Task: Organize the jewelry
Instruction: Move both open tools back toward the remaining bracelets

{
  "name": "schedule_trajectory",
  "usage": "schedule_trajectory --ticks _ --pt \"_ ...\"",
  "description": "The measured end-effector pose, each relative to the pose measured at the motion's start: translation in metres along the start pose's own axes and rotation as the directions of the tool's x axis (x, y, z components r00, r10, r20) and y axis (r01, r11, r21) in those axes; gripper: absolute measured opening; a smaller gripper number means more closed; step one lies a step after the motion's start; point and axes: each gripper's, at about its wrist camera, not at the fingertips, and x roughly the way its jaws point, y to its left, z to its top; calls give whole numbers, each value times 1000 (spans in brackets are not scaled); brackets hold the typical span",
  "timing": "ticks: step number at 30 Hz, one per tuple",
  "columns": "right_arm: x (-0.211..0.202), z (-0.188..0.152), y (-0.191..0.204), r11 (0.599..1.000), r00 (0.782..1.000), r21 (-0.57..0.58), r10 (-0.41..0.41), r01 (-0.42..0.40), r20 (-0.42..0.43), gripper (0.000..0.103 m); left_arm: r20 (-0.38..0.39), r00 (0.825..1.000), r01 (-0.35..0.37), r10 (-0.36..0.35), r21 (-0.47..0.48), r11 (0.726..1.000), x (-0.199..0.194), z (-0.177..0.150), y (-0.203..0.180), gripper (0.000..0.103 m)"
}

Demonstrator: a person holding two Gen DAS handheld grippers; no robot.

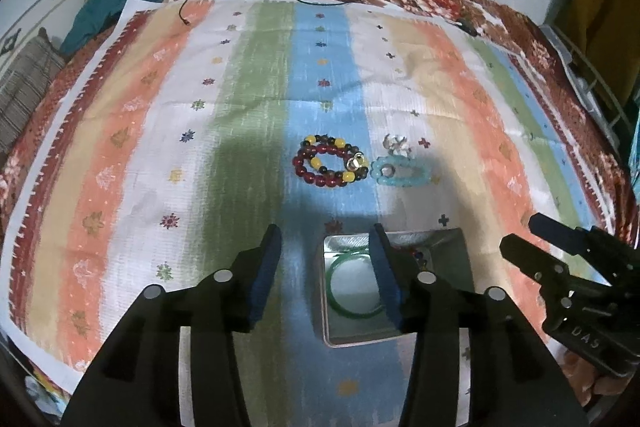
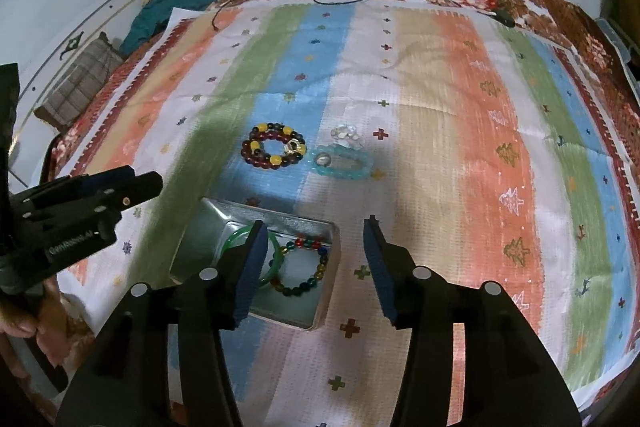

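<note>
Both the left gripper (image 1: 324, 247) and right gripper (image 2: 316, 239) hang over the striped cloth (image 2: 440, 107) with jaws parted about halfway, holding nothing. The metal tin (image 2: 320, 307) lies near them, holding a green bangle (image 1: 340, 301) and a multicoloured bead bracelet (image 2: 308, 263). Farther off lie a red-and-yellow bead bracelet (image 2: 274, 147), a pale blue bracelet (image 2: 344, 163) to its right and what looks like a small clear trinket (image 2: 344, 135).
</note>
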Motion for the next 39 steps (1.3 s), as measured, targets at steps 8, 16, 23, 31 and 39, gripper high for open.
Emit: schedule_trajectory --ticks 8,16,23,31,39 --pt "11 11 -11 1000 1000 27 -7 7 -7 60 -1 1000 6 -6 24 1000 11 9 -8 56" --pt "19 20 -16 999 1000 24 -26 26 -3 69 3 1000 -18 18 29 999 20 20 -6 61" --pt "33 26 -17 999 999 7 -46 47 -22 70 -1 1000 -12 12 26 1000 32 32 -2 62" --pt "53 41 -20 998 997 -10 -70 70 -40 74 -39 999 -11 13 30 999 57 43 -3 62" --pt "81 46 -29 997 995 18 -69 71 -77 77 -69 997 -10 14 61 998 80 54 -10 62"
